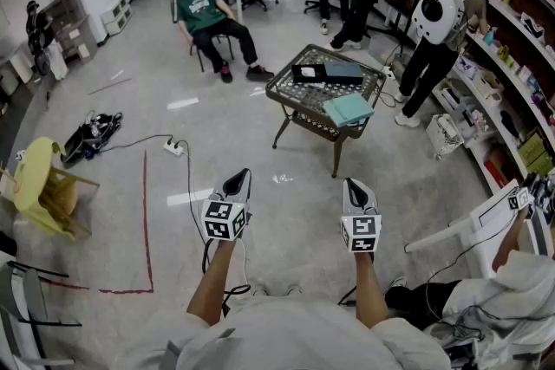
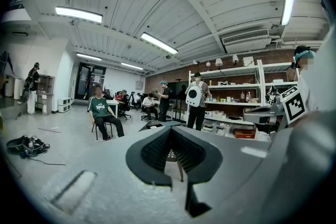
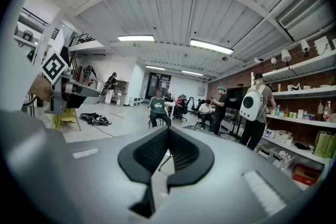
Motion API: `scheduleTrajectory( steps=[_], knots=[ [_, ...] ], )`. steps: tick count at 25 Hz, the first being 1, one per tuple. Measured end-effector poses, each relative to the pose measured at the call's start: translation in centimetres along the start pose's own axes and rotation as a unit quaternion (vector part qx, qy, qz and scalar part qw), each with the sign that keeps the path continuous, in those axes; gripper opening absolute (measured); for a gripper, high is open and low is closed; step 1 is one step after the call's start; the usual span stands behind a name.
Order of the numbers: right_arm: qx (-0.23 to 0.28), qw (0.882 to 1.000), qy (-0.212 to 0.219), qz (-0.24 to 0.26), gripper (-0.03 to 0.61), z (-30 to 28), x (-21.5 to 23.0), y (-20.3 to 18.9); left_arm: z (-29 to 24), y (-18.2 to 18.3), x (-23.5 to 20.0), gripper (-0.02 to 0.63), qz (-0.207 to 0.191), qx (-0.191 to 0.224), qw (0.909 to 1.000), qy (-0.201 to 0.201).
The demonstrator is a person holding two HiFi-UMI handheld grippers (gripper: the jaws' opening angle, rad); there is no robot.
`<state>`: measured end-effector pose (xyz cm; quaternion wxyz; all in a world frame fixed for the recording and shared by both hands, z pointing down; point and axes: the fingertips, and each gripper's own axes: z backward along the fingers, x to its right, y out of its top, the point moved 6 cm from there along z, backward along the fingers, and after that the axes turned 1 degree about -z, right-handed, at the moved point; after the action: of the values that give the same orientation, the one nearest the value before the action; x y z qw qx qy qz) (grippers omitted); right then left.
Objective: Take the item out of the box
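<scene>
1. Head view looks down on a grey floor, with both grippers held low in the frame on bare forearms.
2. The left gripper [image 1: 236, 180] sits left of centre, its marker cube [image 1: 224, 221] facing the camera.
3. The right gripper [image 1: 359, 189] sits right of centre, level with the left one and well apart from it.
4. Left gripper view shows the jaws of that gripper [image 2: 170, 130] together at the tips, with nothing between them.
5. Right gripper view shows the same for the other gripper [image 3: 168, 131]: jaws together and empty.
6. The box [image 1: 325, 72] is dark and flat. It lies on the far part of a low table [image 1: 299, 104] in the upper middle of the head view, well apart from both grippers (its contents cannot be made out).
7. A teal sheet [image 1: 349, 108] lies on the near right corner of the table, just beside the box.
8. Both grippers point up the frame toward the table.
9. A person in a green shirt [image 1: 206, 13] sits on a chair at upper left of the table.
10. A standing person wears a white backpack [image 1: 436, 15] at upper right, next to the shelves [image 1: 520, 65].
11. A yellow chair [image 1: 39, 186] lies tipped at the left edge.
12. A power strip [image 1: 174, 148] and a red line [image 1: 145, 212] lie on the floor to the left of the grippers.
</scene>
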<state>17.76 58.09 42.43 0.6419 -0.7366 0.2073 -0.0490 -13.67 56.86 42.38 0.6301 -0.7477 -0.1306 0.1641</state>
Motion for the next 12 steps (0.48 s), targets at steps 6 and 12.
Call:
scheduleTrajectory(
  steps=[6,12],
  knots=[
    [-0.005,1.0,0.003,-0.001,0.0,-0.48,0.13,-0.02,-0.54,0.08,0.08,0.005,0.0,-0.003,1.0,-0.003],
    [0.0,1.0,-0.003,-0.01,0.001,-0.72,0.53,-0.73,-1.03,0.02,0.24,0.005,0.002,0.006,1.0,0.003]
  ],
)
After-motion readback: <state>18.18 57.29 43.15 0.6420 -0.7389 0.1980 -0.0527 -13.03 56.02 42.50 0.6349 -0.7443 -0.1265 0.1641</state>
